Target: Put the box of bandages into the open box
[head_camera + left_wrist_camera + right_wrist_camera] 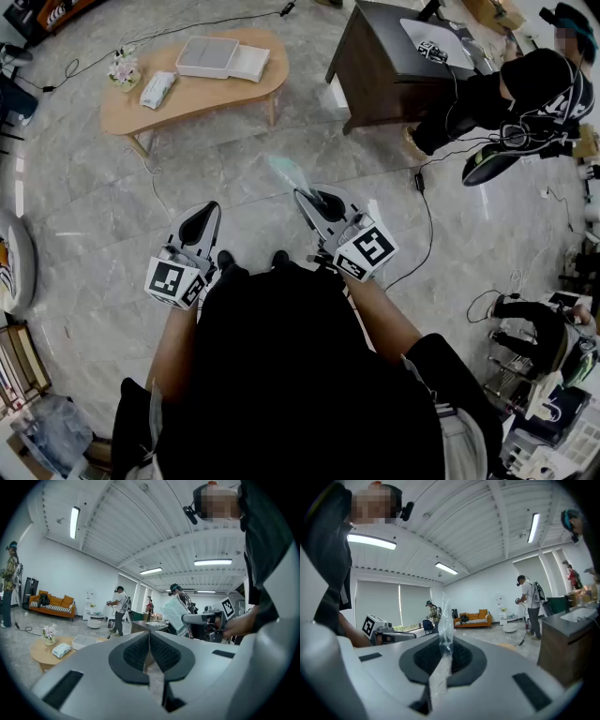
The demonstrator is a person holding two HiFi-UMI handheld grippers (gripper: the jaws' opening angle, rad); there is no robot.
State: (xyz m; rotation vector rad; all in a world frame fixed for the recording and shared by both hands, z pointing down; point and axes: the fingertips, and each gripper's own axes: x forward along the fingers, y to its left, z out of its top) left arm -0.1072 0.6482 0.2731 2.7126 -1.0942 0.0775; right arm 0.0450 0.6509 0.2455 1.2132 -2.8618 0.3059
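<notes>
- the right gripper (312,199) has its jaws pressed together on a thin, translucent pale-green packet (289,173). the packet sticks up and forward past the jaw tips.
- the right gripper view shows the packet's clear edge pinched between the two dark pads.
- the left gripper (210,210) has its jaws closed against each other with nothing between them. it sits beside the right gripper, apart from the packet.
- both grippers are held out level in front of the standing person, above the marble floor (234,178).
- the open white box (206,56) sits on the low wooden table (202,96), its lid (249,63) touching its right side, well apart from the packet.
</notes>
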